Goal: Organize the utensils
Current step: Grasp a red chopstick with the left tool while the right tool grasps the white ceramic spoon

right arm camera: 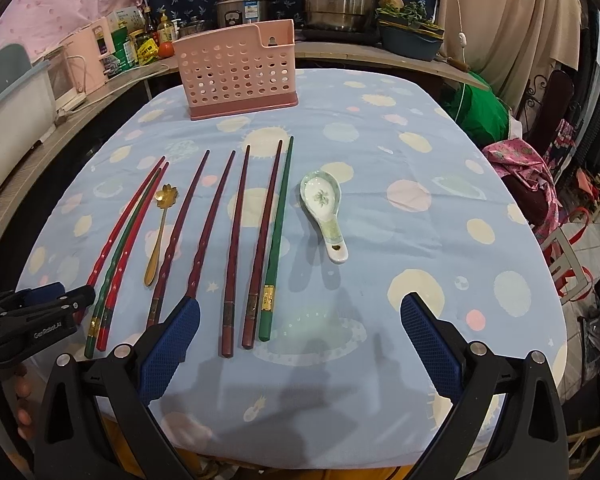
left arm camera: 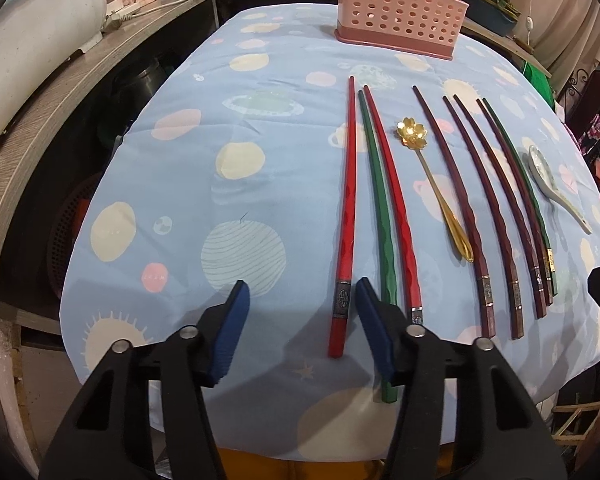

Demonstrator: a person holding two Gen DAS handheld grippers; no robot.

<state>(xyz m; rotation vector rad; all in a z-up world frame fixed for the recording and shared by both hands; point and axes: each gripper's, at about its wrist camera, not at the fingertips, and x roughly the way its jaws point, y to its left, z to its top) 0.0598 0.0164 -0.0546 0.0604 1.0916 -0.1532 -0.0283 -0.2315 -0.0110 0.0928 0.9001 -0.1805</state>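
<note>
From its own camera the left gripper (left arm camera: 302, 294) stands half spread over a red chopstick (left arm camera: 345, 216), pads not touching it. Only the right view shows the right gripper (right arm camera: 300, 312), wide apart over bare tablecloth (right arm camera: 400, 240), rack (right arm camera: 240, 68) behind

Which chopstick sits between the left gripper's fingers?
The leftmost red chopstick: its handle end lies between the left gripper fingers; the rest lie further right.

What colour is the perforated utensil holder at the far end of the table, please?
The utensil holder is pink, clearest in the right wrist view.
</note>
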